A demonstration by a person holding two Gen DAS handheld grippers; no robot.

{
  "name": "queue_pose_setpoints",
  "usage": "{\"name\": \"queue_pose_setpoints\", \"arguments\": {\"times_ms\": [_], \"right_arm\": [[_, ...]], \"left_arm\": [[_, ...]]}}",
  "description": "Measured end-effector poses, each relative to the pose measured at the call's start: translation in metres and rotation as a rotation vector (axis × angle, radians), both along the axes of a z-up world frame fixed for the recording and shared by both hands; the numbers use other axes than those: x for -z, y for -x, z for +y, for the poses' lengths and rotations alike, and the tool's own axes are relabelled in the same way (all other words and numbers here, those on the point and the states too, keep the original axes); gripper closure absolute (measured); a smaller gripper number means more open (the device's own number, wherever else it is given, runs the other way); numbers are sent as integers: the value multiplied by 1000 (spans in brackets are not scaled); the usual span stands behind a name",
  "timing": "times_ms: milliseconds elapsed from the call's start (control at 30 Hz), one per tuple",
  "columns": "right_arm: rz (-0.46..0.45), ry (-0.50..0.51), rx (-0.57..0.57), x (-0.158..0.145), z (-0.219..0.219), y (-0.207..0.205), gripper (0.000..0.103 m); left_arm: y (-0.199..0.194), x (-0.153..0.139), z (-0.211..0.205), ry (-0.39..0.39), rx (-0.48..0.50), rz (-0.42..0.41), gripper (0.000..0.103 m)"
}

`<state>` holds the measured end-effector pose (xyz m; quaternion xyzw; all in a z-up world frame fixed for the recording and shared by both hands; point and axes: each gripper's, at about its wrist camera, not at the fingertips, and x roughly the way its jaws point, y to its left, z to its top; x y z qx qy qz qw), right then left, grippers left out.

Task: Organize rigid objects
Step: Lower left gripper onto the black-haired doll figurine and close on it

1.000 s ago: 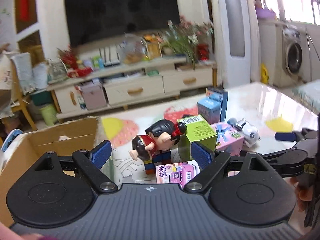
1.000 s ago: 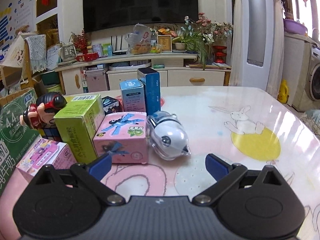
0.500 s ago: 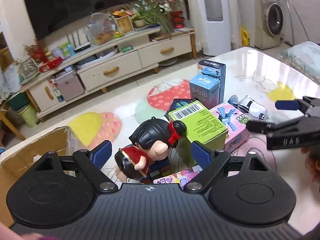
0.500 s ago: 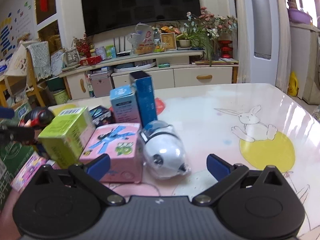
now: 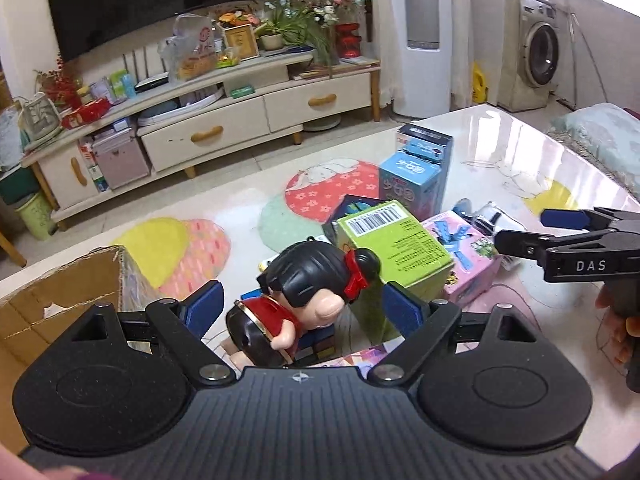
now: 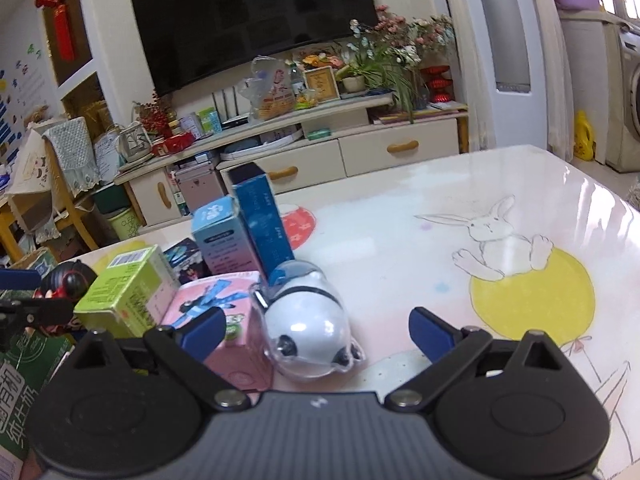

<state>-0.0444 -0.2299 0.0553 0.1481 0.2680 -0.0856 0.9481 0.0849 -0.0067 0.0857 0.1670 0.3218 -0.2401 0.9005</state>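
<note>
Now, near to far.
Left tongs (image 5: 300,308): apart, straddling the doll, no pad touching it yet.
Doll (image 5: 304,300): tipped over atop the toy pile, head up and right, feet down and left; long axis slanted across the gap, so probably the next pick.
Right tongs (image 6: 316,330): apart, panda just inside the left pad.
Panda (image 6: 308,324): on the desk, touching the pink box.
Pink box (image 6: 216,320): beside the green box (image 5: 392,248), which stands right of the doll.
Carton (image 5: 60,300): open, left of the left tongs; likely drop spot.
Blue boxes (image 5: 416,172): upright, farthest back.
Nearer hand: left for the doll, right for the panda.
Desk (image 6: 400,240): bare on the right.
</note>
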Motion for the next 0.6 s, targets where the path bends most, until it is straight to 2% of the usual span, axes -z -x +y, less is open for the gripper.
{"name": "queue_pose_setpoints", "arguments": {"times_ms": [233,367,467,600], "right_arm": [[24,54,-29,4,11,-5,5],[43,62,-2,6,7,-6,5],[50,75,24,6,2,-6,5],[58,117,59,5,-1,-6,5]], "left_arm": [[5,-2,1,-22,49,2,0],[5,-1,0,-19,57,15,0],[9,2,-3,-14,83,55,0],[22,5,-8,-13,111,54,0]]}}
